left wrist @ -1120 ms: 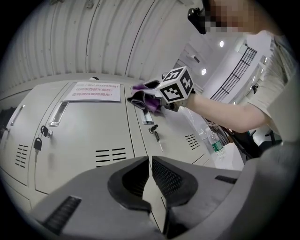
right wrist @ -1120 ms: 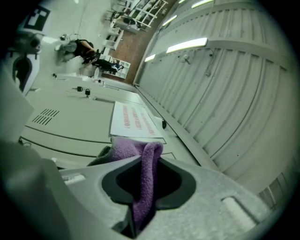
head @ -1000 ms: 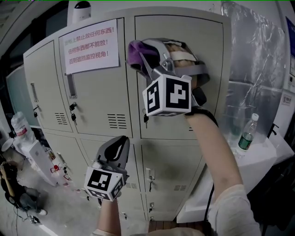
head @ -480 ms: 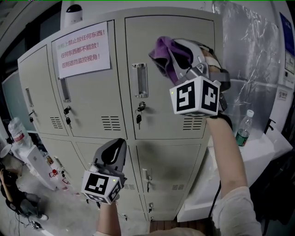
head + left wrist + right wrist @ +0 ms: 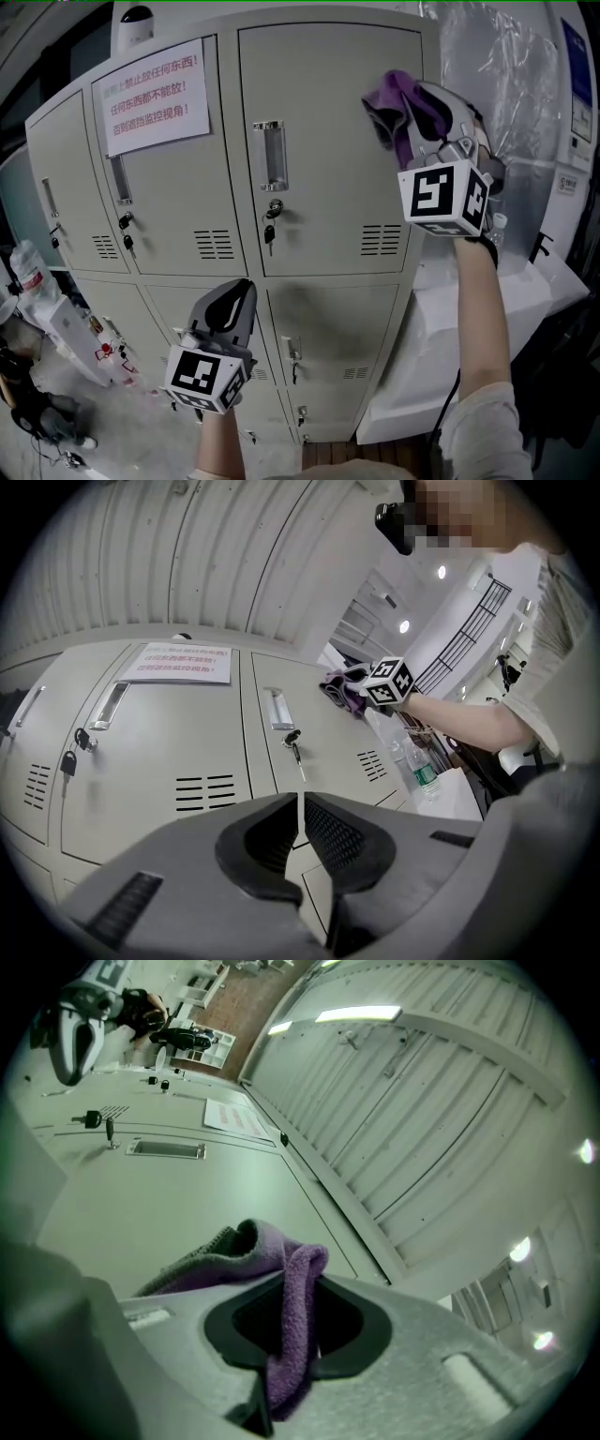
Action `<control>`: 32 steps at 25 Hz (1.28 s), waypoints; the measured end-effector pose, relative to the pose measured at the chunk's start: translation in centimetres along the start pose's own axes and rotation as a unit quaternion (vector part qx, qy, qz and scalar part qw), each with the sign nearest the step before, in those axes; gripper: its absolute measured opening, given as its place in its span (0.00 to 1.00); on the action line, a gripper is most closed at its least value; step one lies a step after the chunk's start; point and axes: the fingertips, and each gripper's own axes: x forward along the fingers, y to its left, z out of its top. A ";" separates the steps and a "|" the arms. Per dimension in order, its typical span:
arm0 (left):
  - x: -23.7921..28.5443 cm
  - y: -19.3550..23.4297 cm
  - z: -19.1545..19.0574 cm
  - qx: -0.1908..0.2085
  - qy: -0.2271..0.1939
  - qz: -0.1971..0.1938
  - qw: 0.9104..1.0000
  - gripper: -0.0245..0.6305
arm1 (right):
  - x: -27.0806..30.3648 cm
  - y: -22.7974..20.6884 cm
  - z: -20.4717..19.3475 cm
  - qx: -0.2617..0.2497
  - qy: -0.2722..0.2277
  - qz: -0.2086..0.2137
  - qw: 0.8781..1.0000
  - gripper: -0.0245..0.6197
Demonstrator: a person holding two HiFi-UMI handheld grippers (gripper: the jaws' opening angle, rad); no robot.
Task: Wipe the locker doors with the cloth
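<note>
Purple cloth (image 5: 390, 97), clamped in my right gripper (image 5: 405, 120), has swept rightward across the upper locker door (image 5: 319, 122) to its right edge, so I judge this pass nearly finished. My left gripper (image 5: 236, 296) hangs closed, empty, lower down.

My left gripper (image 5: 242, 298) and right gripper (image 5: 424, 117) are grey-shelled with black ribbed pads (image 5: 342, 841); each carries a white cube (image 5: 206, 377) of black square markers; my sleeve (image 5: 480, 427) is pale.
</note>
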 end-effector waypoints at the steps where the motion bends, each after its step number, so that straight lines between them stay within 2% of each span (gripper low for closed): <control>1: -0.1 0.0 0.0 0.000 0.000 0.001 1.000 0.07 | -0.1 -0.2 -0.4 0.004 0.003 -0.002 1.000 0.11; 7: -0.9 0.4 0.7 0.005 -0.003 0.013 1.000 0.07 | -0.6 -0.6 -0.7 0.010 0.009 -0.024 1.000 0.11; 10: -1.5 0.8 0.6 0.006 0.000 0.019 1.000 0.07 | -1.7 0.0 2.3 -0.010 -0.017 -0.044 0.999 0.12; 16: -2.4 1.5 0.7 0.009 0.001 0.033 0.999 0.07 | -1.6 5.3 10.5 0.016 -0.100 0.022 0.995 0.12; 23: -3.5 2.3 0.7 0.013 0.004 0.046 0.999 0.07 | -0.6 12.1 17.6 -0.027 -0.145 0.094 0.985 0.12; 27: -4.0 3.0 0.6 0.015 0.007 0.052 0.999 0.07 | 0.1 14.7 17.9 -0.085 -0.137 0.108 0.981 0.11; 32: -4.0 3.3 0.5 0.013 0.004 0.052 0.999 0.07 | -0.2 14.0 16.0 -0.075 -0.124 0.102 0.984 0.11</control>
